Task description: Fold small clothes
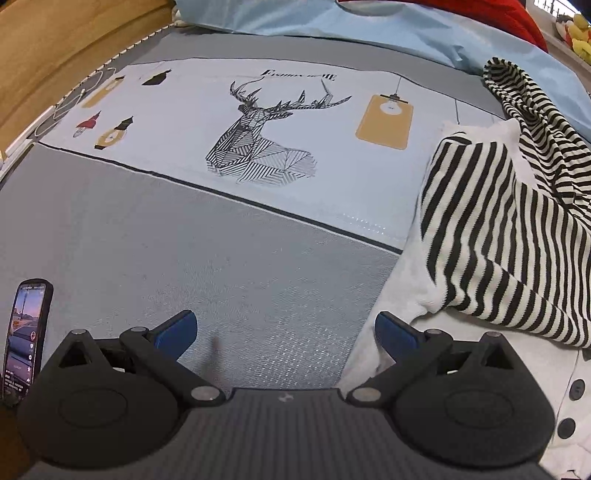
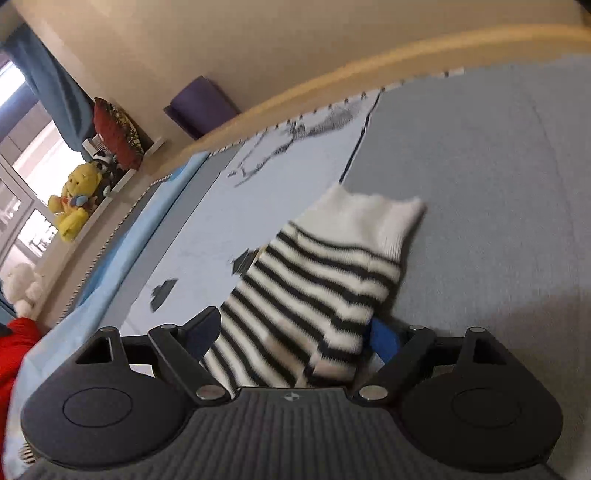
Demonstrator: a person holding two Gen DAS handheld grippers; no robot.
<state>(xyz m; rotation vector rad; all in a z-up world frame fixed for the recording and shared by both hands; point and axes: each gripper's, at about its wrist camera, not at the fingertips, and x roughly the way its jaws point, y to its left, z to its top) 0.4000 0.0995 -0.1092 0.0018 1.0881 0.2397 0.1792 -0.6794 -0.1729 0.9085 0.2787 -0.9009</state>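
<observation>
Striped sweater [image 1: 491,236], bunched on bed [image 1: 184,258], sleeve draped between right gripper [image 2: 291,336] jaws, apart; left gripper [image 1: 286,334] jaws apart, empty: close right before carrying sleeve inward

A home bedroom: a bed [image 1: 221,258] with a deer-print sheet [image 1: 258,133], a pale blue pillow [image 1: 369,26], soft toys [image 2: 74,203] on a window ledge, a curtain [image 2: 48,85].

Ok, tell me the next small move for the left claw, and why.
Probably slide the left claw right and close on the white hem of the striped sweater. Its jaws are wide apart and empty beside that edge, while the sleeve lies between the right claw's fingers.
</observation>
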